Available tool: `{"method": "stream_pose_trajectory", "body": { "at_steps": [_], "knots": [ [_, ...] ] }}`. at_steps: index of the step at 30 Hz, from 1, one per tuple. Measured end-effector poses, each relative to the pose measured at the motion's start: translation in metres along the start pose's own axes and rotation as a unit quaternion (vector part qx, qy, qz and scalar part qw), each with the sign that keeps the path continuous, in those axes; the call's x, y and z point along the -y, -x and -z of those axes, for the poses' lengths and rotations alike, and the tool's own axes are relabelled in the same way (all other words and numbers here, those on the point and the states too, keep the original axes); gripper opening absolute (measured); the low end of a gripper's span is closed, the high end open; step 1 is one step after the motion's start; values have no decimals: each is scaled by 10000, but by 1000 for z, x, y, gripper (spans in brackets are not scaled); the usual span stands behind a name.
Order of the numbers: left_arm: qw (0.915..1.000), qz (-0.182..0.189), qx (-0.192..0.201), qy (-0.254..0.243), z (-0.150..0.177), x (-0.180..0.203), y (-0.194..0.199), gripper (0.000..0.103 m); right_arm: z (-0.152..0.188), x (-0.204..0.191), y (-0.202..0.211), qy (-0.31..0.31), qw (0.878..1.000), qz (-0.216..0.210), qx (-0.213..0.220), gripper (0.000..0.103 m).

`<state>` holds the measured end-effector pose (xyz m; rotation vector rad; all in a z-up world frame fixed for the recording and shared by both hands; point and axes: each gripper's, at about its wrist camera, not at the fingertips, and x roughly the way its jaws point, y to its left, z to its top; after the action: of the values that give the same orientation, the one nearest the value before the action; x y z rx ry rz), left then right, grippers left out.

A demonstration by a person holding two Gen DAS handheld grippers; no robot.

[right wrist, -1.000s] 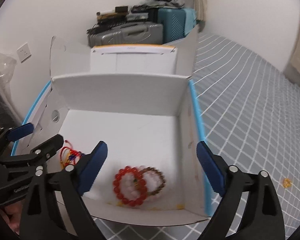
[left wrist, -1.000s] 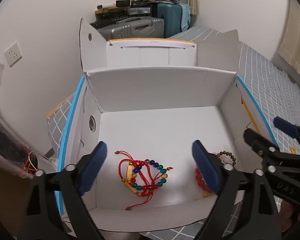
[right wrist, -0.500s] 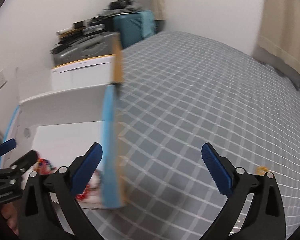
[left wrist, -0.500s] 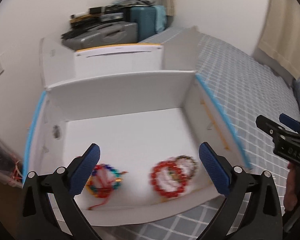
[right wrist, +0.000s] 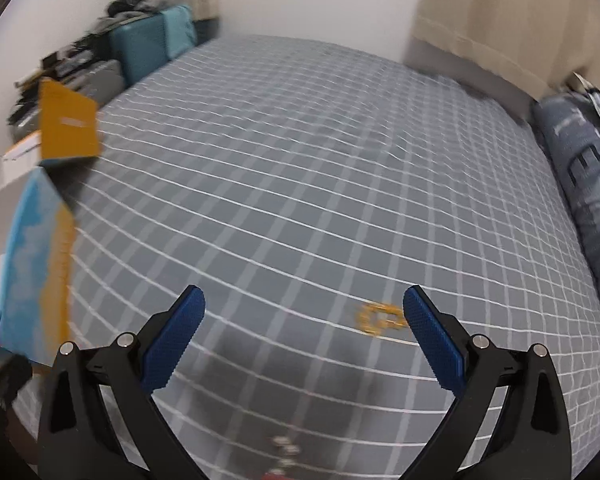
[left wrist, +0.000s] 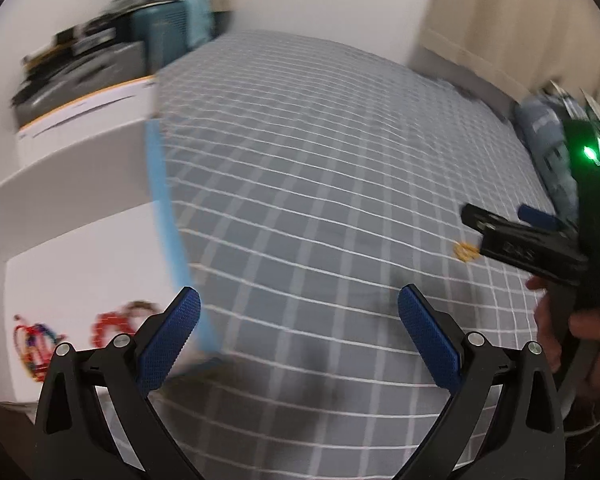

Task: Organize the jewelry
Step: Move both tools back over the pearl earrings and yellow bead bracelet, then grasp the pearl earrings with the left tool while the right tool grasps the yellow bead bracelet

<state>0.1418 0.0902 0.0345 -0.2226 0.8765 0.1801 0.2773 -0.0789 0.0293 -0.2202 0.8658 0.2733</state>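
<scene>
1. Both cameras have swung off the white box (left wrist: 72, 248) and out over the grey checked bedspread (left wrist: 320, 184); a second ago each looked straight down into the box at the bracelets.
2. Small and gold, a blurred piece of jewelry (right wrist: 380, 318) lies on the bedspread just inside the right gripper's (right wrist: 304, 332) right pad; its shape, any long axis and any marking cannot be made out.
3. Back in the box, a red bead bracelet (left wrist: 114, 322) and a multicoloured corded one (left wrist: 34, 340) rest on the white floor, smeared by motion.
4. The right gripper's jaws have just been opening and stand wide apart, nothing between them.
5. The left gripper (left wrist: 300, 334) is likewise spread wide and empty, its left pad over the box's blue edge.
6. White lettering on the right gripper's body, seen from the left camera, is unreadable.
7. Suitcases (right wrist: 152, 46) stand against the far wall.
</scene>
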Motion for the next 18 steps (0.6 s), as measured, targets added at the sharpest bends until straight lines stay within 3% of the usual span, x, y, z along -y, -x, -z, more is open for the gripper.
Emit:
{"method": "stream_pose_trajectory", "body": {
  "at_steps": [9, 18],
  "knots": [
    [9973, 434, -330, -490, 23, 88, -47, 97, 10, 63, -44, -286, 9990, 39, -348, 96],
    [9927, 531, -776, -759, 61, 137, -103, 97, 17, 83, -96, -500, 9965, -118, -653, 95]
  ]
}}
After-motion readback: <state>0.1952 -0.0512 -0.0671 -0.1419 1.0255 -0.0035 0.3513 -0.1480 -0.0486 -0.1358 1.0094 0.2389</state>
